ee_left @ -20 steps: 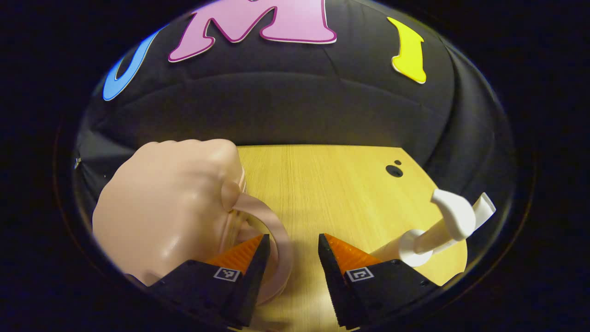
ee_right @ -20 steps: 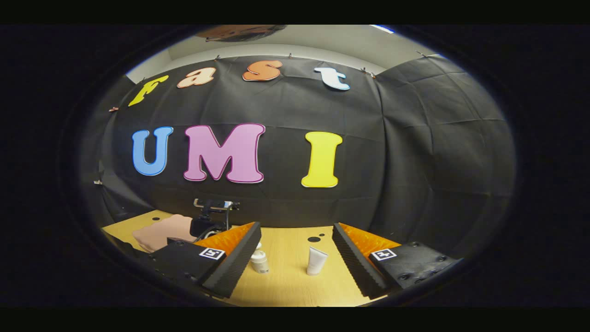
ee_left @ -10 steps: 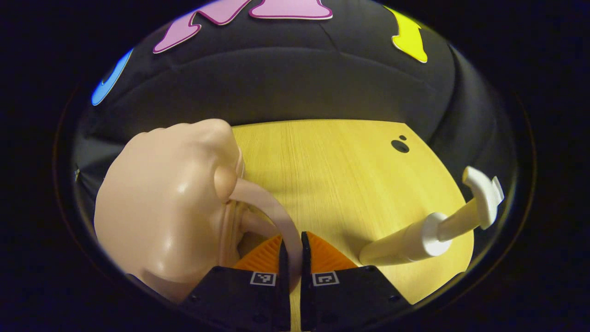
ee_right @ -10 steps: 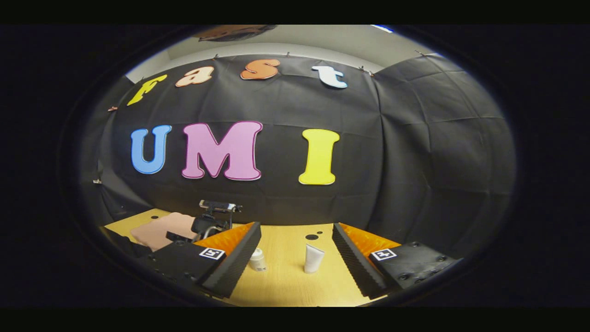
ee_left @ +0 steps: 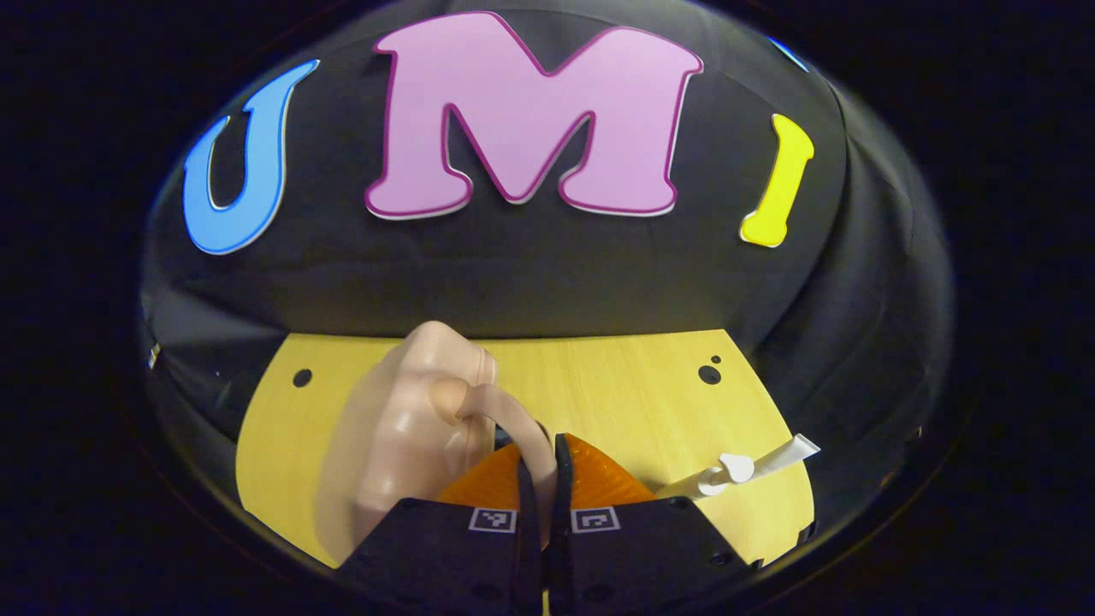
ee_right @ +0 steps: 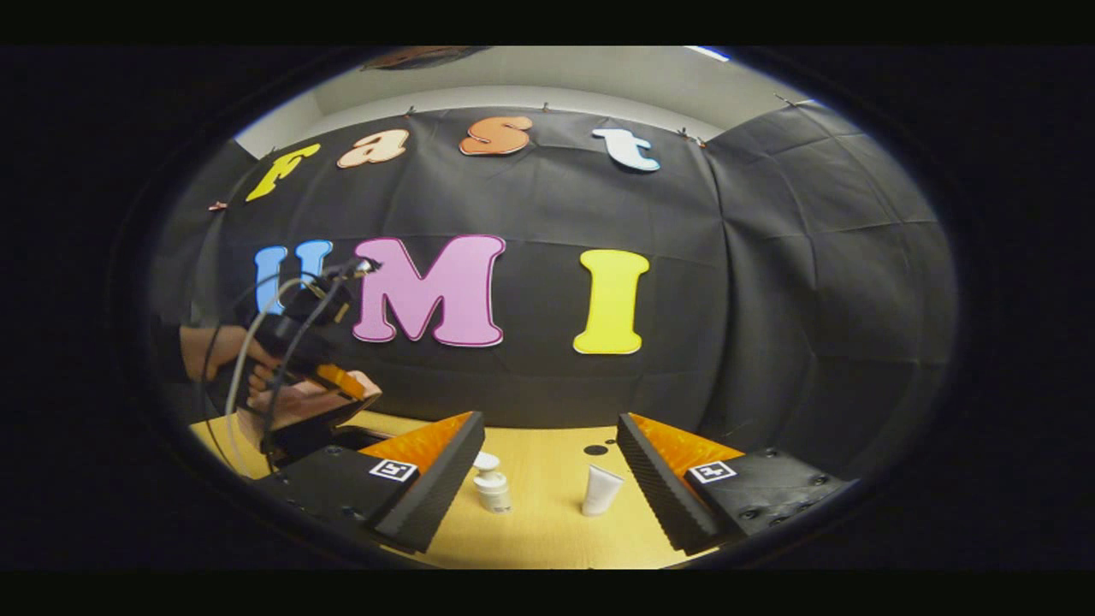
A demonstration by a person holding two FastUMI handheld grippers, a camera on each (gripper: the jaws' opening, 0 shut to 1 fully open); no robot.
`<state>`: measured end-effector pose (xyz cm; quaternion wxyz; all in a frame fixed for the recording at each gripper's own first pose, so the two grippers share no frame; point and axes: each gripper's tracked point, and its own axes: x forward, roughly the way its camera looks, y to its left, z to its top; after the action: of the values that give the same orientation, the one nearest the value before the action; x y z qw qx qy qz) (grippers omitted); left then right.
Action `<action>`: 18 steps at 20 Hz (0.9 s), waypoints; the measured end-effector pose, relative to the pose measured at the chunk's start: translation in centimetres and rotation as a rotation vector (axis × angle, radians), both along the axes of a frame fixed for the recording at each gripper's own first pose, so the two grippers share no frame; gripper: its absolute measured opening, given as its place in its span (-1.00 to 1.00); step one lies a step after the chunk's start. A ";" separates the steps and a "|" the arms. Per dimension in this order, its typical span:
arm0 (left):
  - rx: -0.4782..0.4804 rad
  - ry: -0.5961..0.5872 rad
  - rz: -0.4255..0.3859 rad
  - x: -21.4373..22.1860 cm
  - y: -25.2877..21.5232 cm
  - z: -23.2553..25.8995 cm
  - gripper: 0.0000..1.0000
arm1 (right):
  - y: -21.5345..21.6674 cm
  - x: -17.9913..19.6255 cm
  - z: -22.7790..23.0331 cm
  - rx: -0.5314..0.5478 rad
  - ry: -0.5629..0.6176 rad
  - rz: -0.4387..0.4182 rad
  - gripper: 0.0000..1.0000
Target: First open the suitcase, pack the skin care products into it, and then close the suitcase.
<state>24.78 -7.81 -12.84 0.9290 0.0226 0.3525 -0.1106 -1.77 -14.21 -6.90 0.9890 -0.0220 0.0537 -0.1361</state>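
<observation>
- My left gripper (ee_left: pixel 539 466) had its fingers pressed together on the curved handle (ee_left: pixel 513 419) of the pink suitcase (ee_left: pixel 402 436), one finger on each side of the handle's loop.
- From the left gripper view, the suitcase's rounded shell stood up over the wooden table (ee_left: pixel 599 376), just to the left of my fingers; I could not tell from there how far the lid stood open.
- In the right gripper view I saw the same left gripper farther off at the left, held by a hand (ee_right: pixel 224 359) with cables trailing off it, tipped downward with the pink shell of the suitcase just under its tip, raised above the table.
- A white pump bottle (ee_left: pixel 723 475) showed at the right in the left gripper view, leaning over towards the table edge, well apart from the suitcase.
- My right gripper (ee_right: pixel 547 466) had its fingers spread wide and held nothing.
- Between those spread fingers, farther along the table, I saw the pump bottle standing upright and a white tube (ee_right: pixel 601 489) standing on its cap, near each other but not touching.
- Both skin care items stood on the bare table, outside the suitcase.
- A dark round hole (ee_right: pixel 595 449) in the tabletop lay just behind the tube.
</observation>
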 end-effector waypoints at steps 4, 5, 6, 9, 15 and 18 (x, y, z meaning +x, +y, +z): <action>0.141 -0.035 0.043 0.5 11.2 2.7 -0.82 | 1.1 1.1 -0.4 0.002 0.010 0.028 0.97; 0.198 -0.047 0.056 0.9 14.3 3.0 -0.82 | 1.4 1.4 -0.7 0.008 0.019 0.031 0.97; 0.276 -0.059 0.080 1.3 17.7 3.3 -0.83 | 1.5 1.5 -1.0 0.012 0.028 0.032 0.97; 0.480 -0.128 0.158 3.2 27.7 3.2 -0.83 | 2.1 2.0 -1.5 -0.019 0.053 0.041 0.97; 0.379 -0.164 0.250 6.4 38.2 -3.8 -0.84 | 3.2 2.7 -4.2 -0.027 0.123 0.015 0.94; 0.332 -0.128 0.273 7.8 42.1 -10.3 -0.84 | 4.1 3.3 -6.1 -0.038 0.144 0.004 0.94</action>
<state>32.59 34.32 -23.09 0.9393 0.1345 0.3061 0.0775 1.56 -10.12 -13.04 0.9823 -0.0507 0.1219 -0.1331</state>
